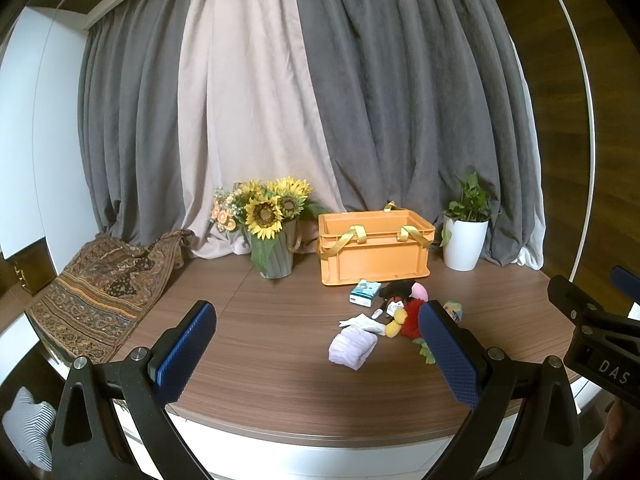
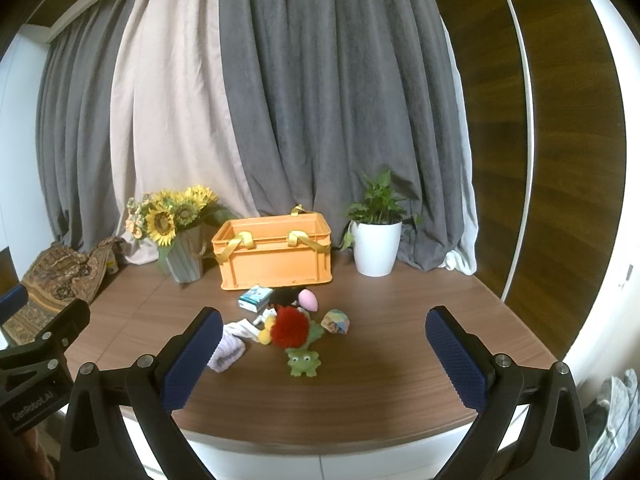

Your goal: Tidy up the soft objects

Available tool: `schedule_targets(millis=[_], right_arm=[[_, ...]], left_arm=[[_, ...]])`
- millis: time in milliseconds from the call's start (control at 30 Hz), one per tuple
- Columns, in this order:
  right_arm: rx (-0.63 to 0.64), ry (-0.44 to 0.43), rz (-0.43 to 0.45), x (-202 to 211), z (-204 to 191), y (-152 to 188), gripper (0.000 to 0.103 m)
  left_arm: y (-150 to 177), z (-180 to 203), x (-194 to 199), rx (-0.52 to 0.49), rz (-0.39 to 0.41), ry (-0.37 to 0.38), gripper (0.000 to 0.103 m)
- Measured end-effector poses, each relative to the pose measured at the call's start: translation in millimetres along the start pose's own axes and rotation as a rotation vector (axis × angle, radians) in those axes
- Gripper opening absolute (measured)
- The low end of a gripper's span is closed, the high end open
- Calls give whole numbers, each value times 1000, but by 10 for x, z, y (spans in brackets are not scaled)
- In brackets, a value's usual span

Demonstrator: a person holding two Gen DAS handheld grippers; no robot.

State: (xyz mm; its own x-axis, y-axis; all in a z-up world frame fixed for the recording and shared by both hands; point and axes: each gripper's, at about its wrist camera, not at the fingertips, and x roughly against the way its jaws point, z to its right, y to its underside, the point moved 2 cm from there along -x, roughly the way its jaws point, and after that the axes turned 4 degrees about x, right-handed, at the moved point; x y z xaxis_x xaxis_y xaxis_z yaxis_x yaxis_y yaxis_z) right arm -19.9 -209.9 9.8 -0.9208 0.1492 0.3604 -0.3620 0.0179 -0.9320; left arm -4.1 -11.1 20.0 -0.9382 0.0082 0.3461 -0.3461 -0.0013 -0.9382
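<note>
Both tongs hovered spread and empty above the near edge of the brown wood-grain counter (image 2: 400, 360).

The left tongs (image 1: 316, 356) and right tongs (image 2: 324, 356) held nothing — the soft things lay heaped in front of the open orange plastic crate (image 2: 276, 260): a folded lilac cloth (image 1: 353, 347), a red fluffy plush toy (image 2: 289, 327), a green rubber frog (image 2: 303, 362) nearest the edge — all untouched.

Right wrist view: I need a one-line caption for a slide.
Open right gripper faces soft toys piled before an empty orange crate on the table.
</note>
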Motion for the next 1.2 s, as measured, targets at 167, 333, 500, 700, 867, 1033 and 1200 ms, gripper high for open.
schedule_targets(millis=[167, 333, 500, 700, 867, 1033, 1200], right_arm=[[0, 1, 0, -2, -4, 14, 103], [0, -2, -10, -29, -28, -8, 103], [-7, -15, -43, -160, -30, 32, 103], [-6, -26, -91, -430, -80, 138, 103], [3, -38, -133, -744, -140, 278, 103], [14, -45, -168, -1074, -208, 389, 103], [23, -35, -205, -1390, -270, 508, 101]], left_arm=[[16, 10, -22, -1, -7, 3, 103], [58, -26, -44, 2, -16, 7, 103], [128, -46, -198, 1, -59, 19, 103], [253, -30, -509, -26, -106, 32, 103], [365, 2, -831, -62, -139, 48, 103], [486, 19, -1165, -103, -157, 77, 102], [613, 16, -1497, -128, -201, 122, 96]])
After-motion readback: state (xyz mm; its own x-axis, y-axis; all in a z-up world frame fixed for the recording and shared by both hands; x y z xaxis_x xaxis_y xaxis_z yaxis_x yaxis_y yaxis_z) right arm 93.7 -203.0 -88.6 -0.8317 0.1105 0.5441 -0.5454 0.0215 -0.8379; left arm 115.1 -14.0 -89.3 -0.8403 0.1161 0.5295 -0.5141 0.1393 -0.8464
